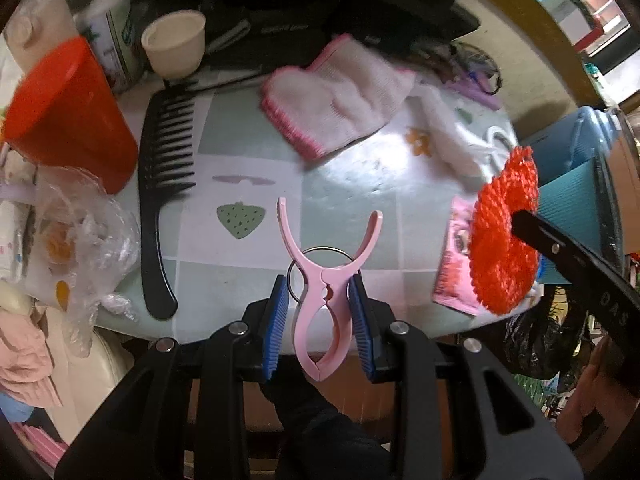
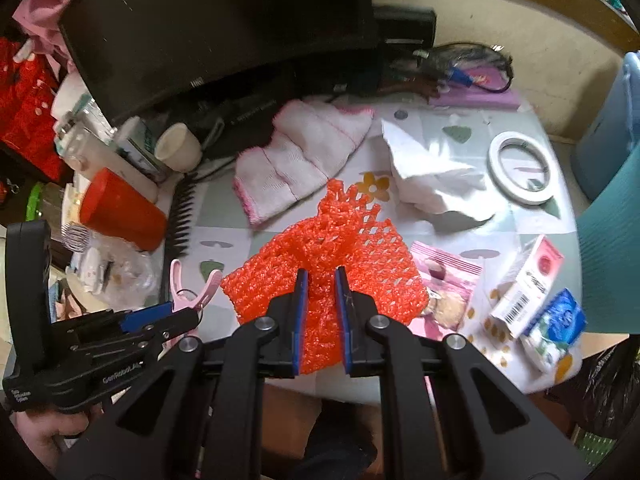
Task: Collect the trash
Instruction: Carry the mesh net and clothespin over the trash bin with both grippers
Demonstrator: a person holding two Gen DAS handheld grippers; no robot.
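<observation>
My left gripper [image 1: 321, 284] is shut on a pink clothes peg [image 1: 326, 280] with a metal ring, held above the round table's near edge; its blue pads press the peg's sides. The same peg [image 2: 191, 290] shows at the left of the right wrist view, in the left gripper [image 2: 176, 312]. My right gripper [image 2: 321, 276] is shut on an orange foam net [image 2: 320, 248], lifted off the table. That net [image 1: 502, 236] hangs at the right of the left wrist view, with a right gripper finger [image 1: 536, 228] over it.
On the table [image 1: 340, 208] lie a black comb [image 1: 160, 200], red cup [image 1: 68, 116], white cup [image 1: 174, 44], pink-edged cloth [image 1: 340, 108], crumpled plastic bag [image 1: 88, 240] and pink snack wrapper [image 2: 444, 280]. White paper [image 2: 428, 176], tape ring [image 2: 520, 168], small boxes [image 2: 532, 288]. A black bag [image 2: 604, 396] hangs at the right.
</observation>
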